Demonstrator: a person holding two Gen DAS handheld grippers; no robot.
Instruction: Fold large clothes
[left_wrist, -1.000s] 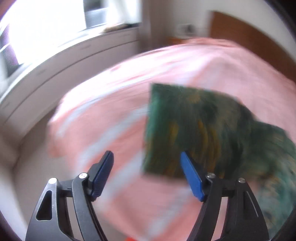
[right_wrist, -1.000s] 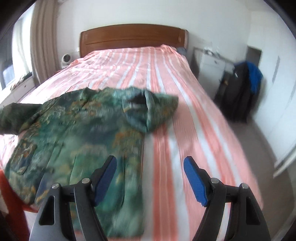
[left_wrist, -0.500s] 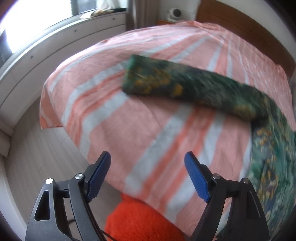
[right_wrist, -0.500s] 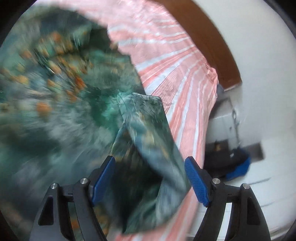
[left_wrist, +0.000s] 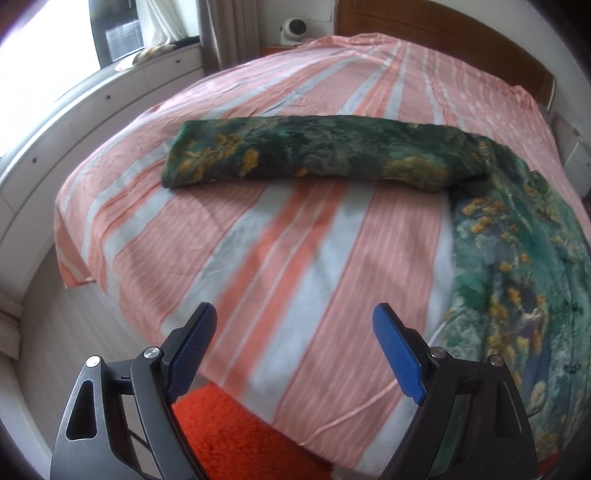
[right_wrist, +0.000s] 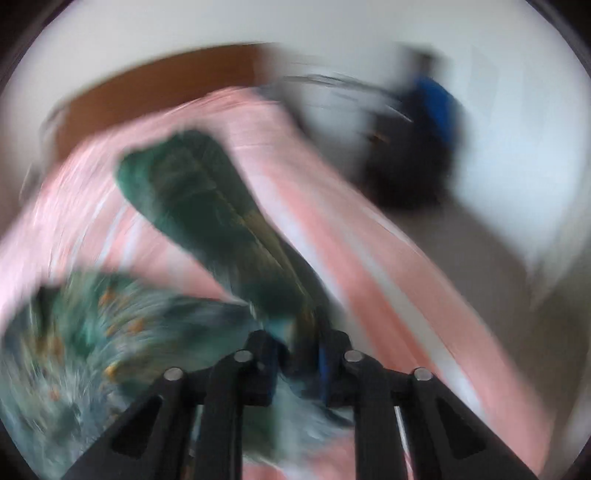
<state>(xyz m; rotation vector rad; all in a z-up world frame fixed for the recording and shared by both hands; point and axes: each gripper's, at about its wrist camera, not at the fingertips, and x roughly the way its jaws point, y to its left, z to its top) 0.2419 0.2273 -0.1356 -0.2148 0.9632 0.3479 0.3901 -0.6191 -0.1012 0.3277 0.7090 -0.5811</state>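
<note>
Bedroom scene, bed (left_wrist: 280, 236) covered by a pink, orange and grey striped sheet; white drawer units (left_wrist: 92, 110) and a bright window are seen along the far left in the left wrist view, a small white fan (left_wrist: 293, 27) and wooden headboard (left_wrist: 443, 40) at the back. An orange rug (left_wrist: 229, 435) is seen on the floor at the near edge of the bed.

Left gripper (left_wrist: 293, 350) is held above the near bed edge, blue pads wide apart, nothing between them. Past it, the left sleeve (left_wrist: 317, 153) of the green patterned jacket (left_wrist: 524, 273) is laid flat across the sheet, cuff end toward the window side, shoulder end joined to the jacket body, which is spread over the right part of the bed down to the near edge.

Right wrist view is heavily motion-blurred. Right gripper (right_wrist: 295, 365) is seen with jaws drawn close together and green jacket fabric pinched between them. From the pinch, a long dark green strip, apparently the right sleeve (right_wrist: 207, 206), is stretched up and away over the sheet toward the headboard. More jacket fabric is bunched at lower left. A dark shape with a blue patch (right_wrist: 417, 147) is seen against the white wall at far right; it cannot be identified through the blur.
</note>
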